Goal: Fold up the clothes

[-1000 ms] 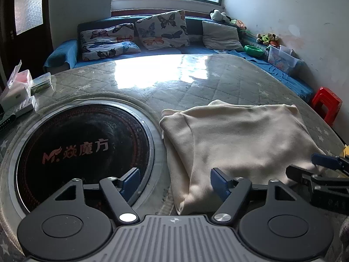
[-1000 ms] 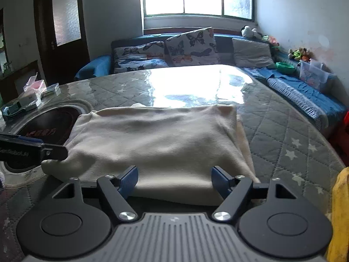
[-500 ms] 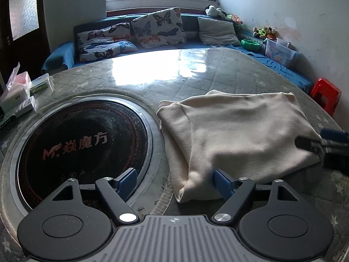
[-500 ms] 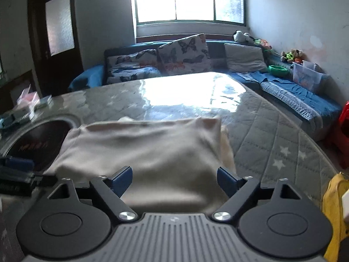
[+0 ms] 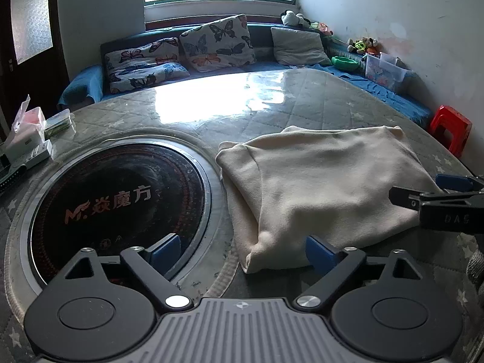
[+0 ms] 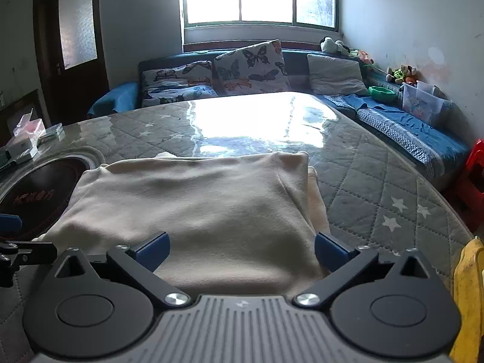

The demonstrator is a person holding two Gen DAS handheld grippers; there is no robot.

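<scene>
I see the folded cream garment [image 6: 193, 211] directly ahead of my spread right hand-held gripper [image 6: 240, 249]; left hand-held gripper [image 5: 242, 249], also spread, flanks its corner.

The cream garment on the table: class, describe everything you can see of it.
The cream garment looks like soft, fleecy knit. It lies folded into a rough rectangle on the quilted, star-patterned table cover, layers stacked, a lower layer showing along the edges. Its left edge lies beside the round black cooktop. The open left gripper and open right gripper sit at its near edge; neither grips it.
</scene>
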